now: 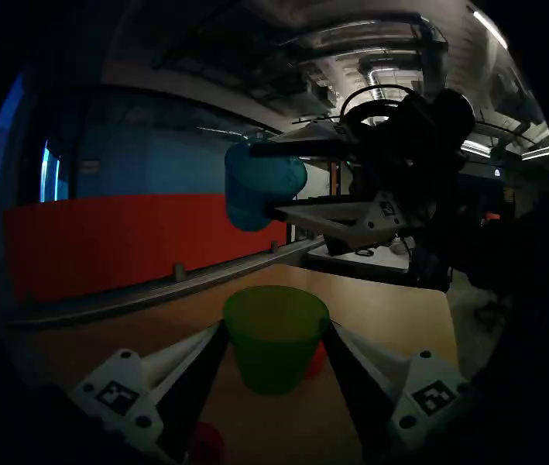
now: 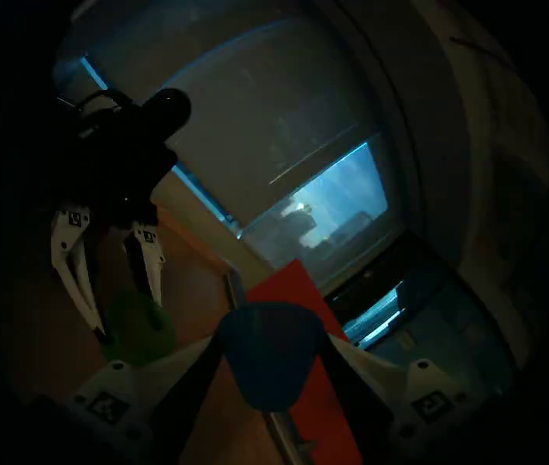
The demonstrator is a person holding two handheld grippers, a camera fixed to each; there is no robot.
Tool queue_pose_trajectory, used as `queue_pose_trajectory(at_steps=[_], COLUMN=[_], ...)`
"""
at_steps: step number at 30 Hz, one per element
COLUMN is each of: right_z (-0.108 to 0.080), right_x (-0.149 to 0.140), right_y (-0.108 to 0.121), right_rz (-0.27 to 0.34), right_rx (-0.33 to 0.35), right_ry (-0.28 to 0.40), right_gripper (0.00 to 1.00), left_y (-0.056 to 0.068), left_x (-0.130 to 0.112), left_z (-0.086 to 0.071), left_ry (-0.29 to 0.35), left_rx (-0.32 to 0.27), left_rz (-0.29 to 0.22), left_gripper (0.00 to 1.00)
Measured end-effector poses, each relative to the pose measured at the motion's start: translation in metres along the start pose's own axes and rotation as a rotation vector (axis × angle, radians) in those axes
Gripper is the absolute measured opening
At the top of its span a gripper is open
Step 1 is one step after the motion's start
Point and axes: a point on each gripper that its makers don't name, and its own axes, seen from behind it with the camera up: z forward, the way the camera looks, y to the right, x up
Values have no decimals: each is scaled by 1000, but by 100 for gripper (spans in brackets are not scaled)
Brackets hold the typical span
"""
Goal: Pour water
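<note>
Two cups are in play, and by my reading the pour is running about midway: both are being gripped and one is tipping. Starting left, the left gripper (image 1: 274,329) is clamping the green cup (image 1: 276,341), both jaws pressing on its sides. It is holding the cup upright at 6 o'clock in the left gripper view, low over the desk (image 1: 398,310). I cannot tell whether the cup is resting on the desk or lifted off it. The light is too dim to say if any water is sitting in that green cup.

Moving right, the right gripper (image 1: 280,180) is squeezing the blue cup (image 1: 259,190) with its jaws above and below. The cup is hanging tipped well over at 12 o'clock, above and beyond the green one, with the two cups apart. No stream is showing between them, and the blue cup's inside is hidden. In the right gripper view the green cup is sitting off at 8 o'clock from the blue one.

What is remaining, I judge, is bringing the blue rim over the green mouth, finishing the tip, then righting the blue cup. A small red object (image 1: 317,360) is lying on the desk just behind the green cup.
</note>
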Motion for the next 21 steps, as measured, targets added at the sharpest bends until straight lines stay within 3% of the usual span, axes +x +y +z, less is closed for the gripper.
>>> queue_pose_trajectory(at_steps=[21], right_z=[5], right_x=[8], right_y=[7], right_rz=[-129], right_rx=[-6], right_ry=[-11], right_gripper=[90], left_y=[-3], left_x=[-1], left_z=[4], left_ry=[3], left_rx=[-5], left_rz=[-16], left_gripper=[86])
